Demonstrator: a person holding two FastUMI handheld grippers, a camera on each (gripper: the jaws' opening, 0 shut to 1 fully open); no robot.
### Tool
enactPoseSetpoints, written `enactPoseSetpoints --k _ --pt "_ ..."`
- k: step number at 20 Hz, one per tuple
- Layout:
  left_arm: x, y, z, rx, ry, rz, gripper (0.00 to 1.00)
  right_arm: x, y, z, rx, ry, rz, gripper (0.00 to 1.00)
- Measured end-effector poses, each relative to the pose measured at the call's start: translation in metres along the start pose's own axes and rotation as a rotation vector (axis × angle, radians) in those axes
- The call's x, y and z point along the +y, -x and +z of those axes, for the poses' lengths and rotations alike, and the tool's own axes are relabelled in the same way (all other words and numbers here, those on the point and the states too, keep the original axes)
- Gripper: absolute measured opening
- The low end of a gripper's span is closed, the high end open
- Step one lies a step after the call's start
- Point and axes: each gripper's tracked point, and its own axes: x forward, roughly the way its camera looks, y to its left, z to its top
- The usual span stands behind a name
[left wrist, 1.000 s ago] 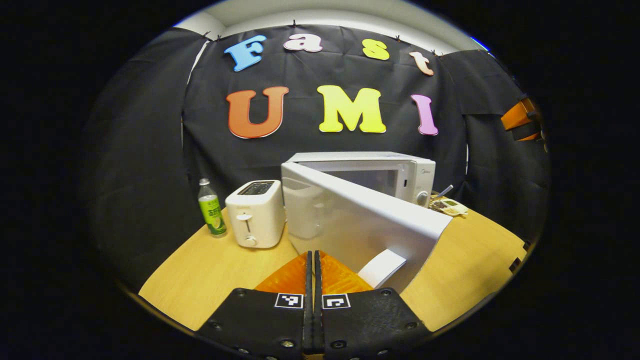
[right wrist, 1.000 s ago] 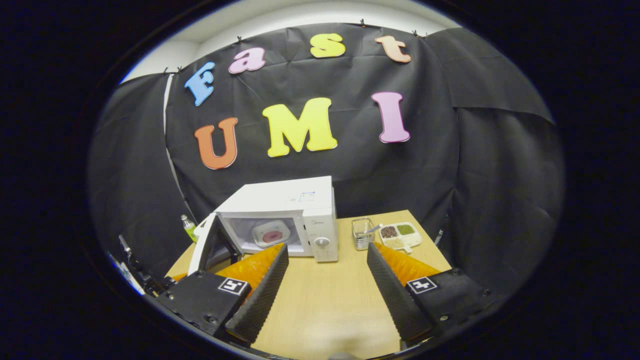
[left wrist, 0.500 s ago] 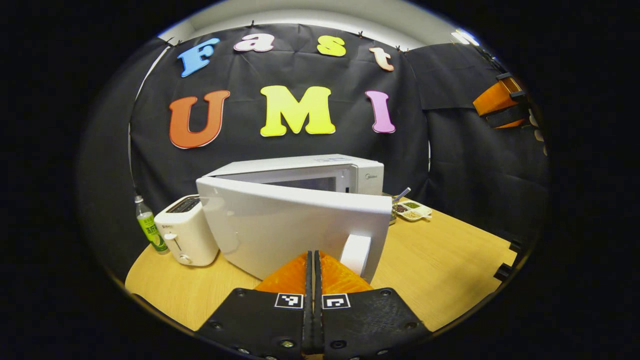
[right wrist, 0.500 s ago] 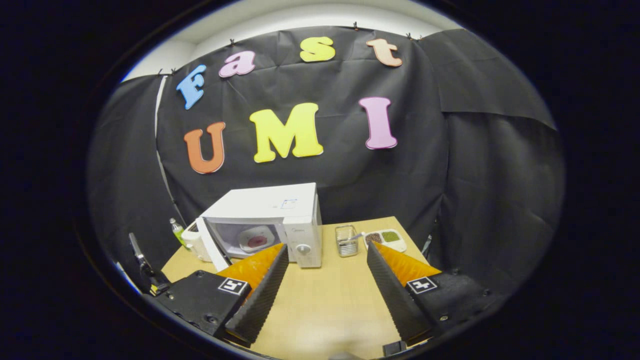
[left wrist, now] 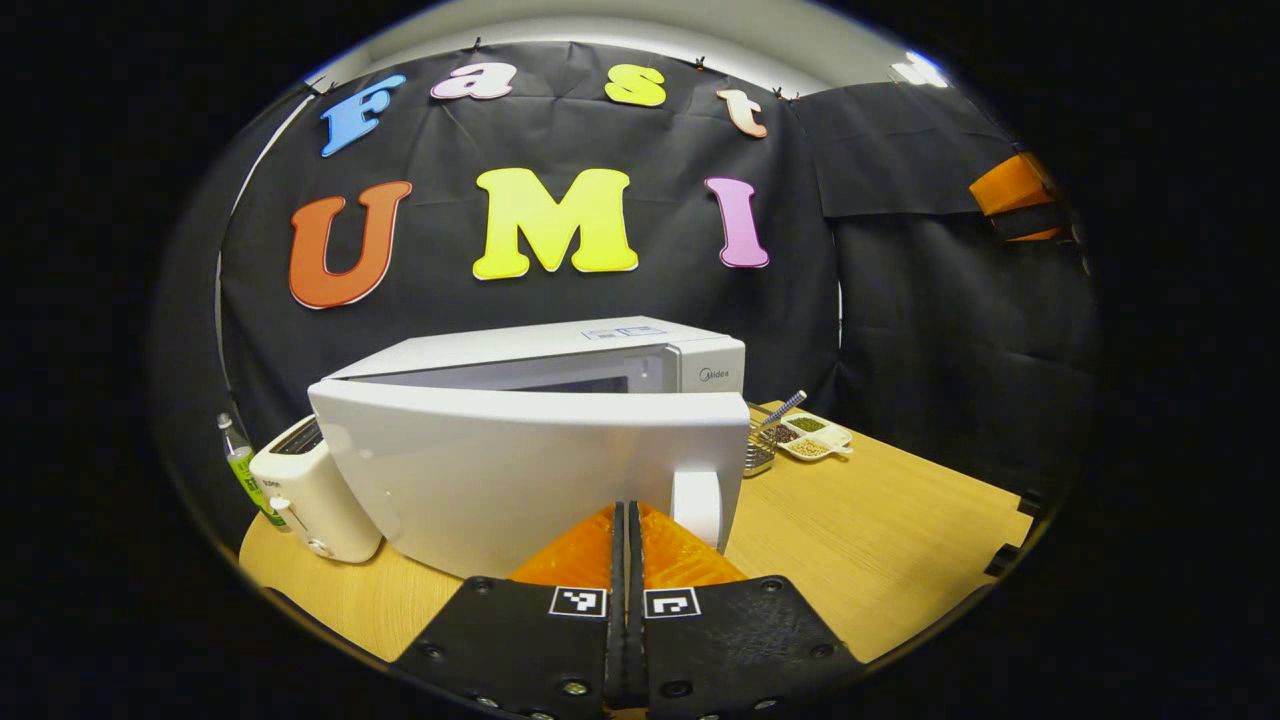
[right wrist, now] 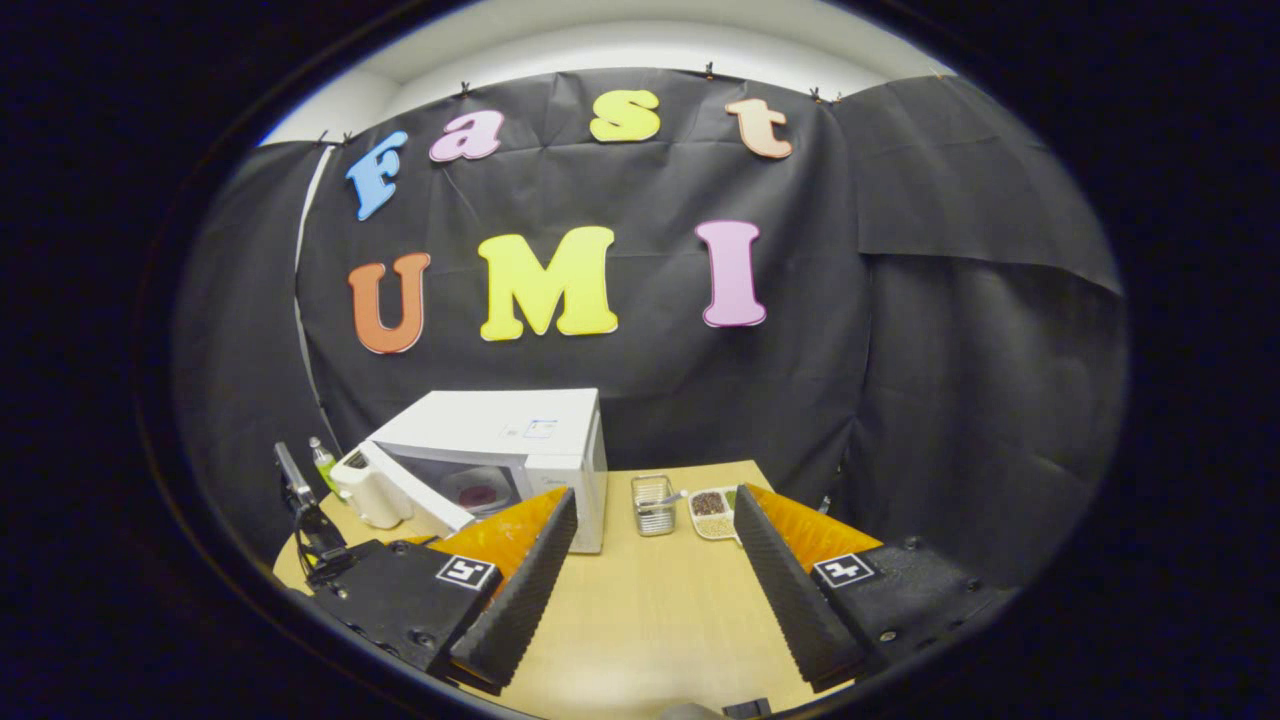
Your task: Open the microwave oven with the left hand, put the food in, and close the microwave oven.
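The microwave oven (left wrist: 560, 370) stands on the wooden table (left wrist: 880, 540), toward the back, in front of the black cloth wall, and serves as the landmark here. Its white door (left wrist: 520, 470) is swung partly out from the body, hinged at the microwave's left side, with a narrow gap along the top where the cavity opening shows in the left gripper view. The left gripper (left wrist: 627, 520) sits right at the outer face of that door, beside the white door handle (left wrist: 697, 505); its two fingers are pressed together with nothing between them, and whether the tips actually touch the door cannot be told. In the right gripper view the food (right wrist: 484, 492), a pale plate with a reddish piece on it, lies inside the microwave's cavity, seen through the gap behind the half-open door. The right gripper (right wrist: 650, 560) hangs above the table in front of the microwave, well apart from it, its fingers spread wide and holding nothing. Left of the microwave stand a white toaster (left wrist: 305, 490) and, beyond it, a green-labelled bottle (left wrist: 240, 470). Right of the microwave are a small wire basket (right wrist: 652, 505) and a divided snack tray (left wrist: 812, 437).
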Motion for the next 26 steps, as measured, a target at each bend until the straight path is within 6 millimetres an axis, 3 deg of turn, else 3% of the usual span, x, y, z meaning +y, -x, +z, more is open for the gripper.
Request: enactPoseSetpoints --k 5,6,7,8,17,26 --pt "-0.004 -0.031 0.006 -0.005 0.003 0.0 0.0 -0.007 -0.01 -0.005 0.032 -0.007 -0.005 1.0" --pt "-0.005 -0.036 0.007 -0.007 0.003 -0.001 0.0 -0.01 -0.012 -0.006 0.039 -0.009 -0.008 0.91" --pt "-0.005 -0.041 0.009 -0.01 0.003 -0.001 0.0 -0.012 -0.014 -0.006 0.04 -0.011 -0.011 0.91" --pt "-0.005 -0.046 0.01 -0.013 0.002 0.0 0.0 -0.014 -0.017 -0.007 0.047 -0.013 -0.012 1.0" --pt "-0.001 -0.105 0.016 -0.008 0.028 0.035 0.0 -0.037 -0.037 -0.017 0.093 -0.021 -0.045 1.0" --pt "0.003 -0.123 0.022 -0.012 0.046 0.057 0.0 -0.041 -0.042 -0.022 0.114 -0.034 -0.049 1.0"
